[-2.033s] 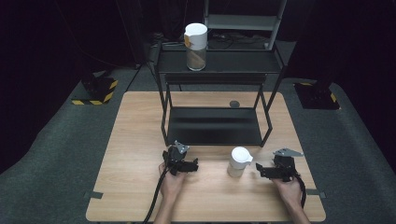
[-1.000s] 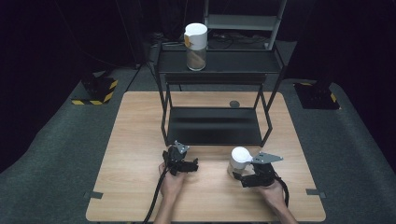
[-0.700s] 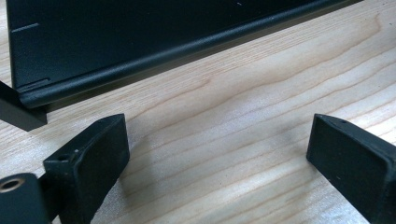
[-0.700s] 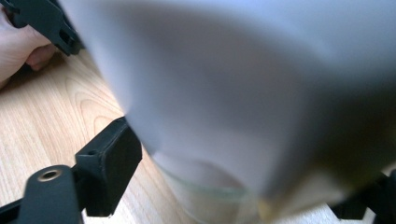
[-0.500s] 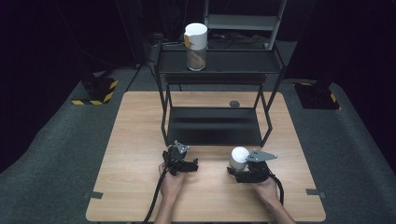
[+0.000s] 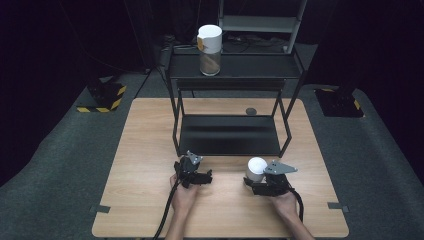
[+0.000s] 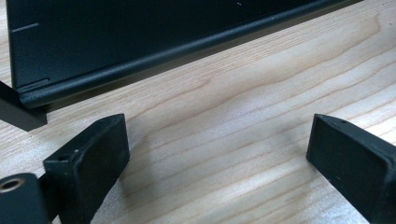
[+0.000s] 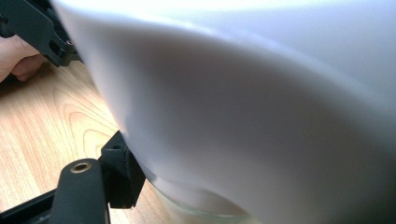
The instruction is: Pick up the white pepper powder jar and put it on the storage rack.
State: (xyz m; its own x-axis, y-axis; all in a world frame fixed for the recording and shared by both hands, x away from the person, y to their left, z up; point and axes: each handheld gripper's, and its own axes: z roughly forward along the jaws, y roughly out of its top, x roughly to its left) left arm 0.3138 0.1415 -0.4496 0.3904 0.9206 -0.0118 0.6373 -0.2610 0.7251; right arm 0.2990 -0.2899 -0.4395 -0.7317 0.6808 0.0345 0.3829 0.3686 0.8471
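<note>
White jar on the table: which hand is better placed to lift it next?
Right. The right hand-held gripper has just closed on the white jar; the left hand-held gripper rests open, apart from it.

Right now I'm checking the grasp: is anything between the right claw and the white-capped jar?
Nothing visible. The right claw has just been closing and sits on the white-capped jar at the table's front; the right gripper view shows the jar against its jaw.
</note>
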